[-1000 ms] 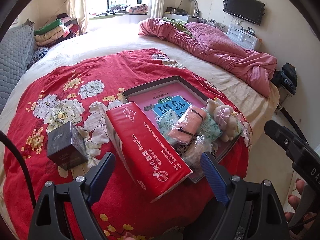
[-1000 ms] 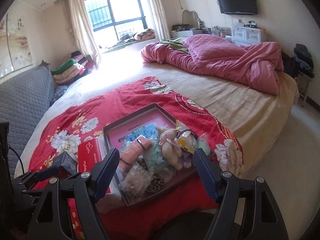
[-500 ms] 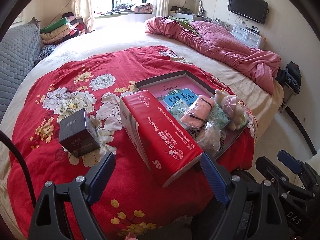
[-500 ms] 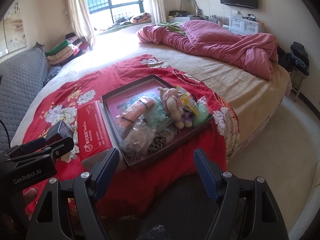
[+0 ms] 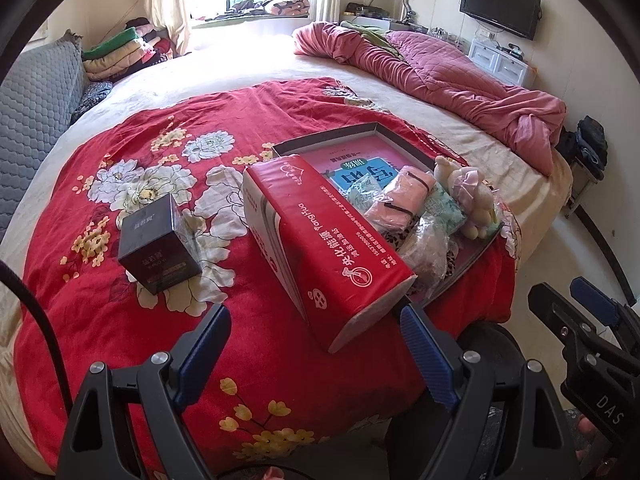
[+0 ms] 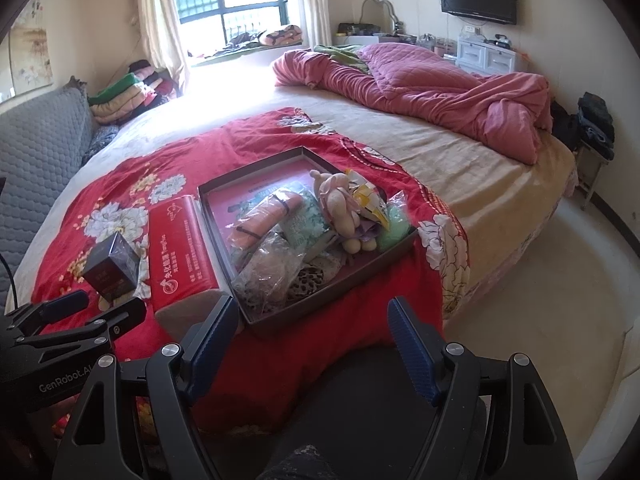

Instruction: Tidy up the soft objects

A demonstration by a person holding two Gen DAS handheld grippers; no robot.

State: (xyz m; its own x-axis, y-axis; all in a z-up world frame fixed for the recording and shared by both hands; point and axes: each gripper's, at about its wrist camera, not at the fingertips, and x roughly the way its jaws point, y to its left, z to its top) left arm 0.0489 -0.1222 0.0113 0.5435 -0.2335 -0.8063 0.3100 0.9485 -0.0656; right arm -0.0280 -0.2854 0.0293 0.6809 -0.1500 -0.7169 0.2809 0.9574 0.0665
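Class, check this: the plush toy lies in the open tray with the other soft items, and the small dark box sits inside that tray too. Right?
Not quite. The plush toy is in the tray, but the small dark box stands outside it on the red blanket, beyond the red carton. The right wrist view shows this.

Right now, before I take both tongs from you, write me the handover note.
Left tongs: open, empty, hovering over the red floral blanket just short of the red box.
Right tongs: open, empty, at the near corner of the shallow tray.
Soft things all lie in the tray: pink rolled cloth, plush toy, clear bags, leopard-print piece.
The red box lies beside the tray; the small dark box stands to its left.
Done: nothing sorted that I can see.
Left: lift the soft items out and organize them.
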